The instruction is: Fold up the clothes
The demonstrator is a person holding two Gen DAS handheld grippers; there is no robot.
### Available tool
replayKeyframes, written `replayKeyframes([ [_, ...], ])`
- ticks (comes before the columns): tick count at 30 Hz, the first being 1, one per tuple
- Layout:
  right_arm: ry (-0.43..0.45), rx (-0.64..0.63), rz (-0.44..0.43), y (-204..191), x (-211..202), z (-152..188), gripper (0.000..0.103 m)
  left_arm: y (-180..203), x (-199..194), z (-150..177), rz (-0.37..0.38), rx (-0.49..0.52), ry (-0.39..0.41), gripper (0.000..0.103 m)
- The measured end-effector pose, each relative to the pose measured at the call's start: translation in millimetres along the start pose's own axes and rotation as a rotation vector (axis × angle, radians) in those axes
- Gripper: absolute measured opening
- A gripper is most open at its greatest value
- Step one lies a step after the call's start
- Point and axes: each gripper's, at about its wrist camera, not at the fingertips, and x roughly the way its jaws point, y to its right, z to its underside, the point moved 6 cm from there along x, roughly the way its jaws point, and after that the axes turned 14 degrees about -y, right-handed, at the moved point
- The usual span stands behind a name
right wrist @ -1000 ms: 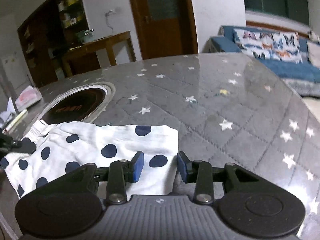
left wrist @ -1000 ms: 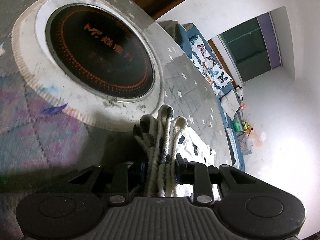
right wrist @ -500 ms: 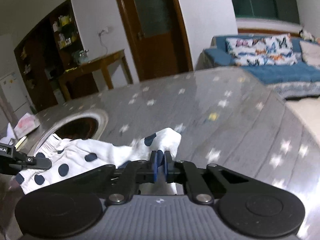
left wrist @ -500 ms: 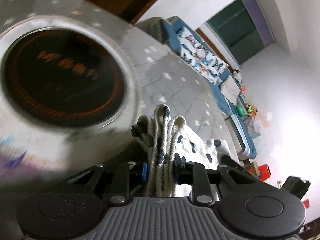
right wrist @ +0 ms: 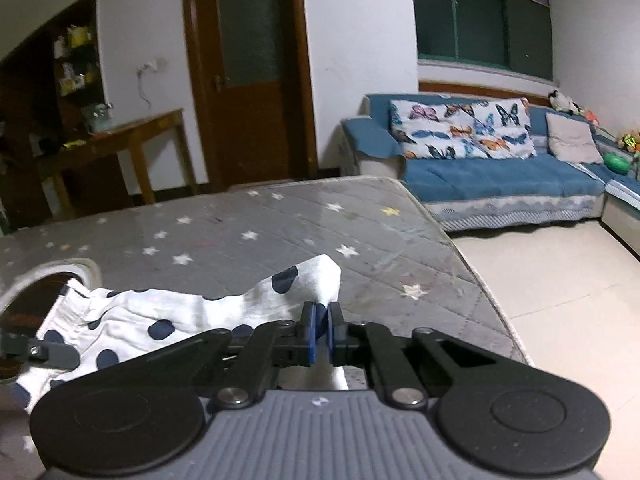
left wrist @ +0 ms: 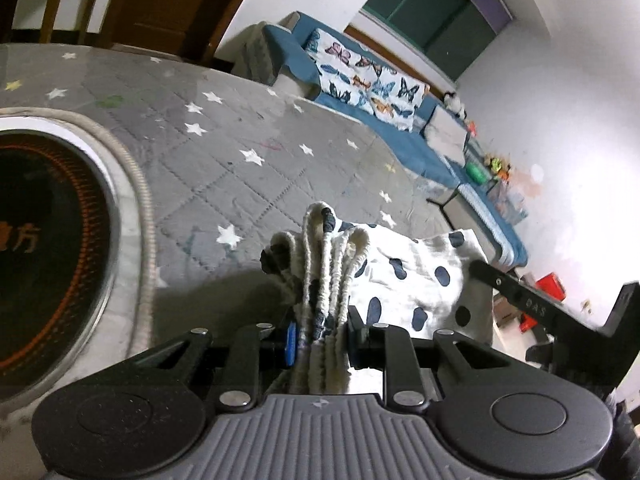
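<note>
Item: one white garment (left wrist: 416, 276) with dark dots, on a grey star-print table (left wrist: 248, 184).

Progress: the fold is judged to be in its early part. The garment is being held at two ends and is sagging between them; most of it is hanging clear of the table, and no flat, finished fold is showing. Still left, by this reading: laying it down, squaring it and making the folds.

Left gripper (left wrist: 320, 340): clenched on the garment's gathered, ribbed band (left wrist: 320, 256). The band is bunching in several loops between the pads and sticking out ahead of the tips. The rest of the cloth is trailing away to the right of this claw, toward the other tool, whose black arm is showing at that view's right edge. A round dark burner (left wrist: 52, 248) is lying to the left of the claw, well apart from the cloth.

Right gripper (right wrist: 320, 336): clamped tight on a thin edge of the garment (right wrist: 224, 308), near a corner (right wrist: 326, 268) that is poking up just ahead of the tips. From here the cloth is running off to the left and slightly down, toward the left tool's finger at that view's left edge. Bare table is lying ahead of and to the right of this claw; a blue sofa (right wrist: 500, 172) is standing beyond the table, well apart.
</note>
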Motion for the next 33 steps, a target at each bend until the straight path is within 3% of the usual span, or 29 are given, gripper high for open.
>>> replayKeyframes([
  [9,-0.083,0.036,0.029,16.3,35.1,9.3,0.009,5.4,8.2,-4.2,-0.048,0.025,-0.014,0.028],
  [16,-0.062,0.035,0.041,14.0,25.1,7.9,0.014,9.5,4.6,-2.6,-0.075,0.036,-0.011,0.030],
  [23,-0.073,0.004,-0.012,-3.4,16.6,12.5,0.028,14.0,-0.4,-2.6,-0.110,0.068,0.009,0.043],
  [33,-0.087,-0.093,-0.071,-38.8,-13.5,57.6,0.042,19.6,-26.7,-2.4,-0.182,0.158,0.070,0.059],
])
